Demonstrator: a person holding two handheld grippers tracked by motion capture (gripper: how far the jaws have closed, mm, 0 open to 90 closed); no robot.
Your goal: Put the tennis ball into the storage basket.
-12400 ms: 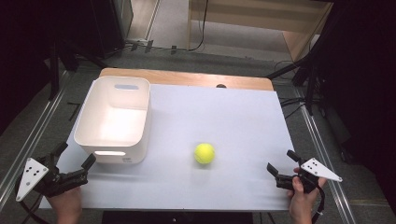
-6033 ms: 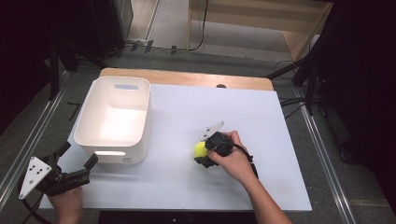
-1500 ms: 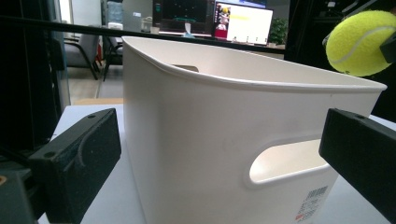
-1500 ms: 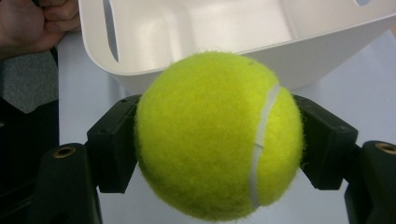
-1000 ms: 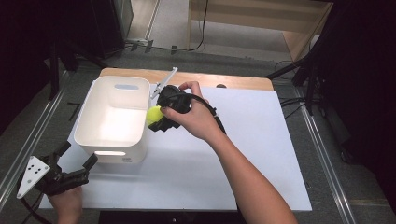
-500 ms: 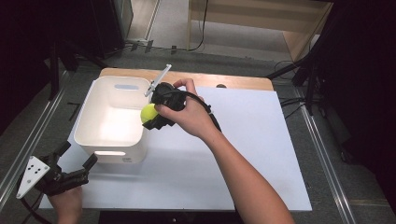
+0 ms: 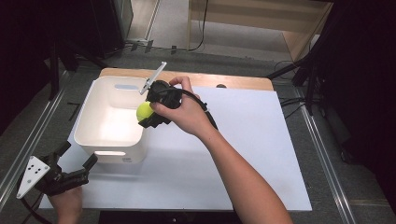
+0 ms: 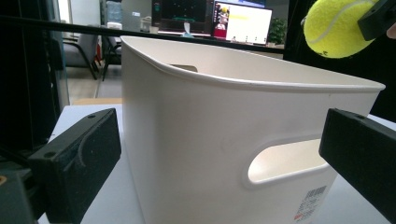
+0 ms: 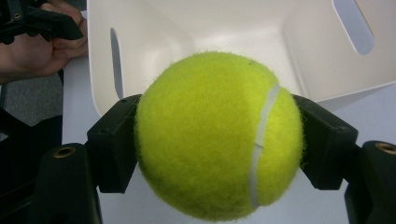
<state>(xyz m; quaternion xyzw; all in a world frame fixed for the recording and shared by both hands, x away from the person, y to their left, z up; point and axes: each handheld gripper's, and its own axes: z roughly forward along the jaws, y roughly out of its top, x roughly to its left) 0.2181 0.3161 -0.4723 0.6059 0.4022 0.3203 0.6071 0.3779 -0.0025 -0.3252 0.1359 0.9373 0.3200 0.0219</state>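
Over the right rim of the white plastic bin, the right gripper pinches a yellow-green tennis ball between both jaws (seam showing in the right gripper view). At the table's near-left corner, the left gripper rests with jaws spread, facing the bin's handle slot.

I see the white bench with a wooden strip along its far edge. Grey floor and black cables lie beyond. Lit monitors and a chair stand far behind.
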